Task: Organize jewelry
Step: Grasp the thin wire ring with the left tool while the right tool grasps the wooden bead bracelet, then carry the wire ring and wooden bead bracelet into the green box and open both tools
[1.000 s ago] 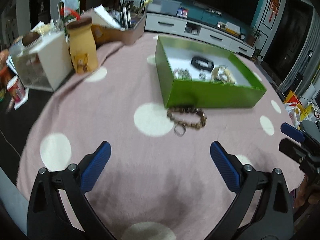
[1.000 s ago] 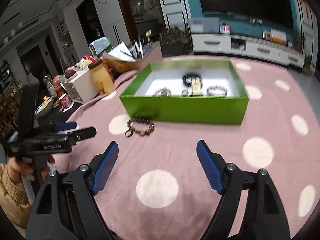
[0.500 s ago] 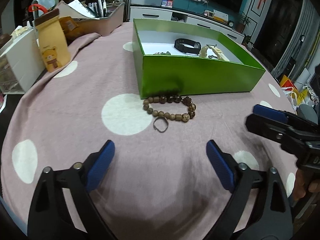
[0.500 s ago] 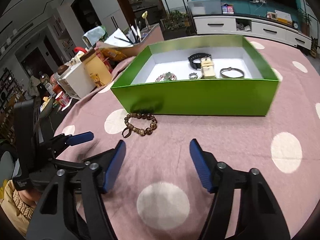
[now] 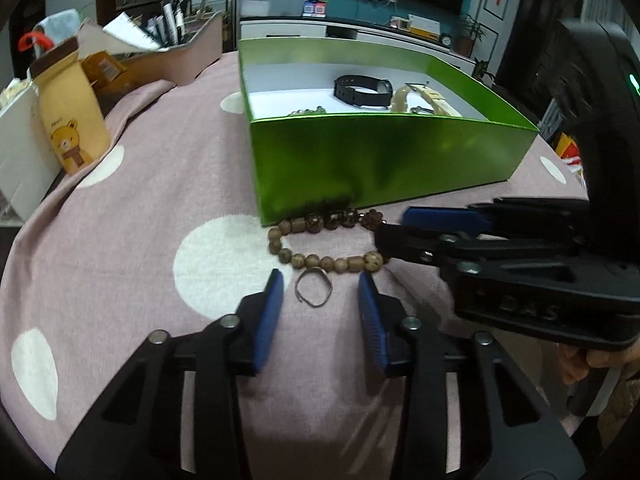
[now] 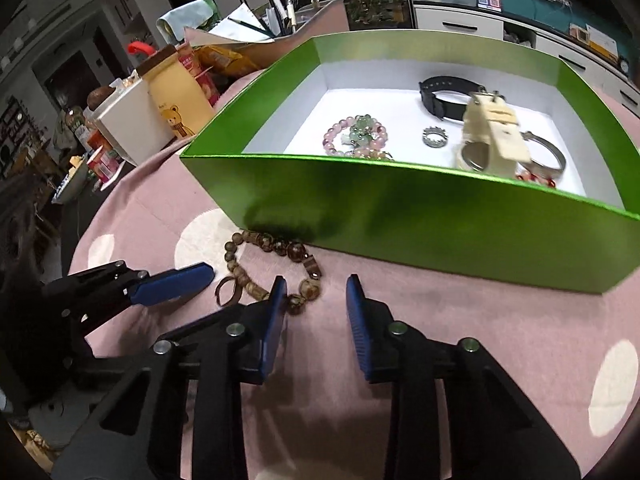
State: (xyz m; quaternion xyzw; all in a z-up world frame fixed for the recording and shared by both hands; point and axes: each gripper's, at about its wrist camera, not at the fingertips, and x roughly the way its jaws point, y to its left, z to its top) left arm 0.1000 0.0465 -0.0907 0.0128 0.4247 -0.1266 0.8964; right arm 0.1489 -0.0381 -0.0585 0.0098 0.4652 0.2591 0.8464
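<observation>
A brown wooden bead bracelet (image 5: 320, 240) (image 6: 256, 268) lies on the pink cloth against the green box's (image 5: 372, 160) (image 6: 420, 212) front wall. A thin metal ring (image 5: 314, 291) (image 6: 228, 290) lies just in front of it. My left gripper (image 5: 321, 282) (image 6: 210, 276) straddles the ring, its jaws closing, and neither pad touches it. My right gripper (image 6: 316, 284) (image 5: 390, 227) comes in from the right, jaws closing. The bracelet's right end lies between its fingers, close to the left pad and not pinched. In the box lie a black watch (image 6: 444, 96), a beige watch (image 6: 492, 132) and other jewelry.
A yellow bear pouch (image 5: 70, 120) and a white container (image 5: 20, 148) stand at the left. A tray of pens and papers (image 5: 168, 52) is behind them. The dotted tablecloth (image 5: 140, 208) stretches left of the bracelet. A person's hand (image 5: 592, 360) holds the right gripper.
Both grippers came down and forward to the bracelet and ring, and both sets of jaws narrowed a lot. The right gripper moved in from the right up to the bracelet.
</observation>
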